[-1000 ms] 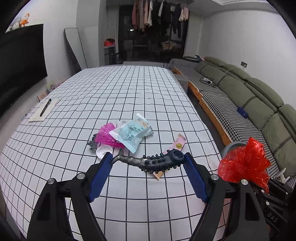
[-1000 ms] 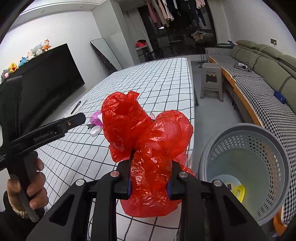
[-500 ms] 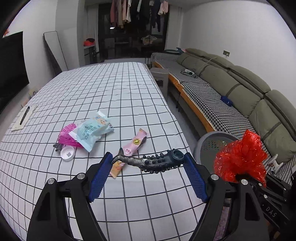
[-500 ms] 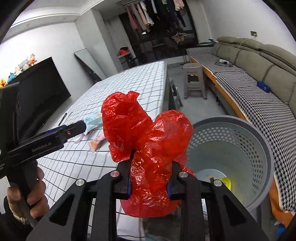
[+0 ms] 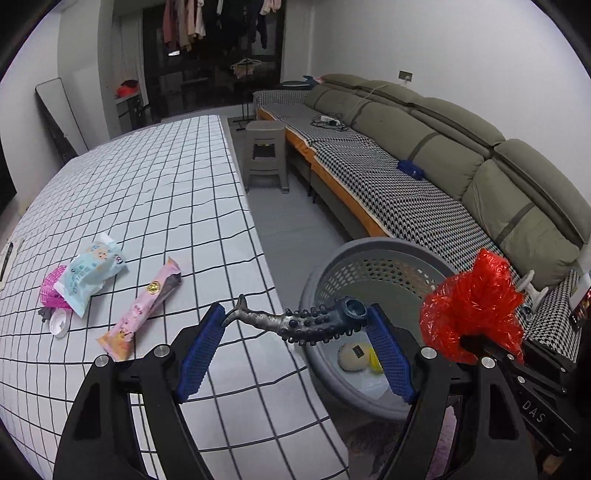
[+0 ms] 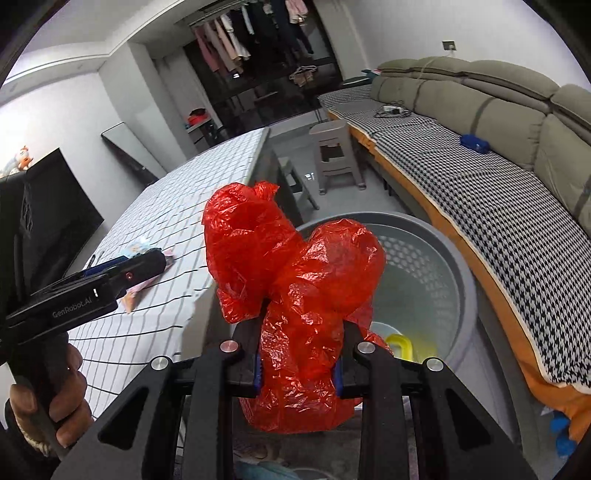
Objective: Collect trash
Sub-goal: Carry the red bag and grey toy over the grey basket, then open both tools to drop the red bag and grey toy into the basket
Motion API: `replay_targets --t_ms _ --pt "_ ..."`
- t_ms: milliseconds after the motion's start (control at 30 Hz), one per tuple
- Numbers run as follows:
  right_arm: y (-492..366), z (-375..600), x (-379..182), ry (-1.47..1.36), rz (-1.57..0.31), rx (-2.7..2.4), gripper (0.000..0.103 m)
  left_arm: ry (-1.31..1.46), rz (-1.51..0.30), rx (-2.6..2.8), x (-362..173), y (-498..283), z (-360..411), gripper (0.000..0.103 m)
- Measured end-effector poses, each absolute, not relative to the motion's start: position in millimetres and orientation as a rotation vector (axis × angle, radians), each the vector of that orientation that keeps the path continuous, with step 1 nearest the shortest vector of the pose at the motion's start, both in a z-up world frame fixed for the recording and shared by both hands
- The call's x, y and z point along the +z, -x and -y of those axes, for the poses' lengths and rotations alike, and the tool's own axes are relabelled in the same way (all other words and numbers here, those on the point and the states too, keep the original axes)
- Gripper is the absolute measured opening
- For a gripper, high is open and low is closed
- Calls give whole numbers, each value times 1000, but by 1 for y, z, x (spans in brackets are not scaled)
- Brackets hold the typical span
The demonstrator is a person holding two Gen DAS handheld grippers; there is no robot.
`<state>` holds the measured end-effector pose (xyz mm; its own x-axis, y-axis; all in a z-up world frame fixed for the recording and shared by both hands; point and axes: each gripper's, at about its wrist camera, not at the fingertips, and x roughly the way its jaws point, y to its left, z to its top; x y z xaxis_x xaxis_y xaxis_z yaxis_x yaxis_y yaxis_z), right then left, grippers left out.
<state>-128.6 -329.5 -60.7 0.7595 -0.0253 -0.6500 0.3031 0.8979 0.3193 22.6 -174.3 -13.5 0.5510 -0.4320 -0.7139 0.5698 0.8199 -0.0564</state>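
Left gripper (image 5: 295, 345): nearest the left camera, its blue-padded jaws stand wide and pinch a dark, knobbly, tentacle-shaped object (image 5: 301, 321) end to end, thin tip on the left pad, thick hollow end on the right pad. The object hangs over the table's near corner and the basket rim.
Right gripper (image 6: 297, 363): jaws pressed close, clamping a crumpled red plastic bag (image 6: 295, 280) that bulges above and below the pads. The bag hangs directly over the basket.
Hand (image 6: 48, 398): at the lower left of the right camera view, fingers wrapped around the left gripper's black handle.
Basket (image 5: 388, 251): a round grey bin with perforated walls, standing on the floor just beside the table's edge. Inside lie a pale round item (image 5: 354, 356) and something yellow (image 5: 375, 360).
Table (image 5: 166, 192): covered by a white cloth with a black grid.
Trash on the table: a long pink snack wrapper (image 5: 142, 310) nearest, then a light blue packet (image 5: 90, 275) lying over a pink mesh item (image 5: 51, 291), with a small white cap (image 5: 60, 325) beside them.
Stool (image 5: 266, 155): grey, on the floor past the table.
Sofa (image 5: 424, 147): olive cushions along the right wall, seat in a black and white check.
Far end: clothes (image 5: 192, 22) hanging on a rail.
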Motion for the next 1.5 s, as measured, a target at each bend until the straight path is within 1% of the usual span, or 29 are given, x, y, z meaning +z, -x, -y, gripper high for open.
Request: replay_targets --t_ms 367,633,1200,1300,1400,1433,1467,1500 --pt "137 364 -73 -454 -704 -232 25 -259 -791 -622 -24 -10 221 76" --pt "131 379 -81 -483 -726 -232 26 -303 -839 -655 -42 -9 245 76" --pt "106 386 -91 -484 -774 -213 26 -312 -899 -659 -61 -15 257 77" --pt "105 387 -91 -487 -769 -216 29 -311 -897 -656 -61 -16 256 77" --pt "105 391 -91 -495 -761 -224 38 -312 -902 -653 -61 -16 256 77" --pt "107 392 -90 -498 -754 -226 48 -312 -905 -653 -61 -16 256 80" --pt "108 392 -90 -500 -748 -228 61 -311 -905 -651 -60 -16 257 82" --pt "109 393 -89 -503 -738 -228 64 -310 -903 -649 -60 -17 256 83"
